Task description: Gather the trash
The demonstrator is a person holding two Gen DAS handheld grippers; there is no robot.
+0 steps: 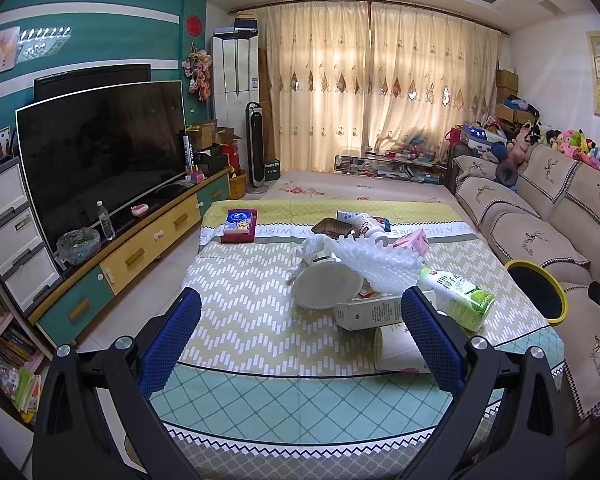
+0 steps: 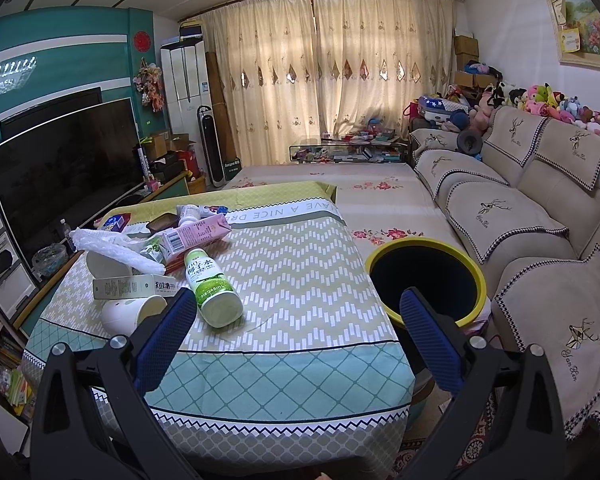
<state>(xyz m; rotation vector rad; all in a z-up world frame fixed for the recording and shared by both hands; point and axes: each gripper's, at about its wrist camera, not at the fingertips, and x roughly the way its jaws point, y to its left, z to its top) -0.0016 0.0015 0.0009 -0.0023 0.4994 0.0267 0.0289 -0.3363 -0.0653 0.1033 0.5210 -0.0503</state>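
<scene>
A pile of trash lies on the table (image 1: 260,320): white foam wrap (image 1: 376,260), a white bowl (image 1: 326,288), a long white box (image 1: 368,312), a green coconut-water bottle (image 1: 460,296), a paper cup (image 1: 396,348) and a pink carton (image 1: 414,242). My left gripper (image 1: 300,300) is open and empty, above the table's near side, left of the pile. My right gripper (image 2: 298,304) is open and empty over the table's right part; the bottle (image 2: 212,292) lies by its left finger. A black bin with a yellow rim (image 2: 424,280) stands right of the table.
A sofa (image 2: 540,220) runs along the right, a TV (image 1: 100,160) on a low cabinet along the left. A tissue box (image 1: 238,224) and a dark tray (image 1: 332,226) sit at the table's far side. The table's cloth (image 2: 300,264) hangs over the edges.
</scene>
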